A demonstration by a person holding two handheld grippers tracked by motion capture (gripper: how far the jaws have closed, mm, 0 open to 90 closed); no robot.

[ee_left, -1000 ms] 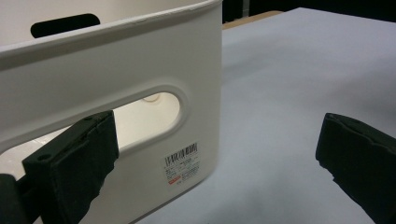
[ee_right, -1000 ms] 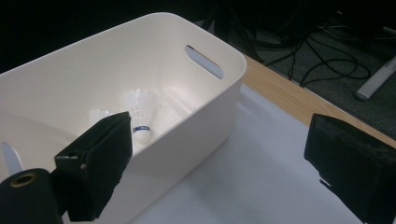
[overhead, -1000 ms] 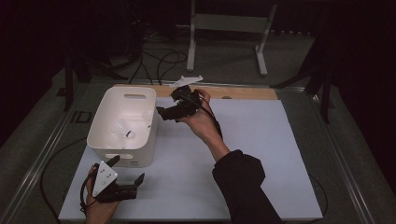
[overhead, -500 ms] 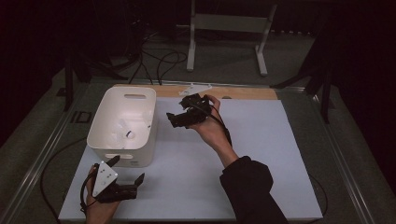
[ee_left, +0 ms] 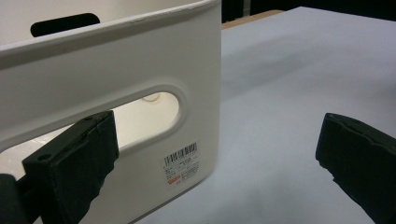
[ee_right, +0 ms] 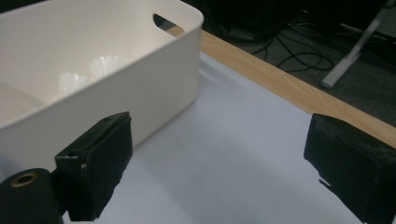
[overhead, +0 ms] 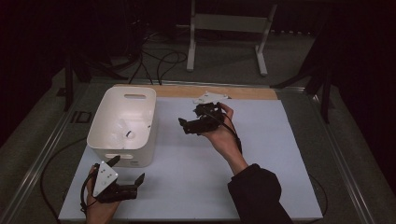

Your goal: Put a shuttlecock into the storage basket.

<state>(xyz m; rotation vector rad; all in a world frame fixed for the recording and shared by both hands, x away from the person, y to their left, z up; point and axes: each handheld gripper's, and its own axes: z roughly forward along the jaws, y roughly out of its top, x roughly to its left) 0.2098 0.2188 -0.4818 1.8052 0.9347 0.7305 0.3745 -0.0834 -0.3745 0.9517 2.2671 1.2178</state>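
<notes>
Right gripper [overhead: 183, 125]: jaws standing wide apart with nothing between them, hovering over the white table mat [overhead: 271, 158], pointing toward 9 o'clock at the white bin [overhead: 122, 122]. Left gripper [overhead: 127, 170]: jaws likewise spread and empty, lying near the mat's front-left corner, just beside the bin's near wall at its 6 o'clock. Bin: sitting upright on the mat's left half, handle slot [ee_left: 144, 109] and barcode label [ee_left: 183, 163] facing the left gripper view.
</notes>
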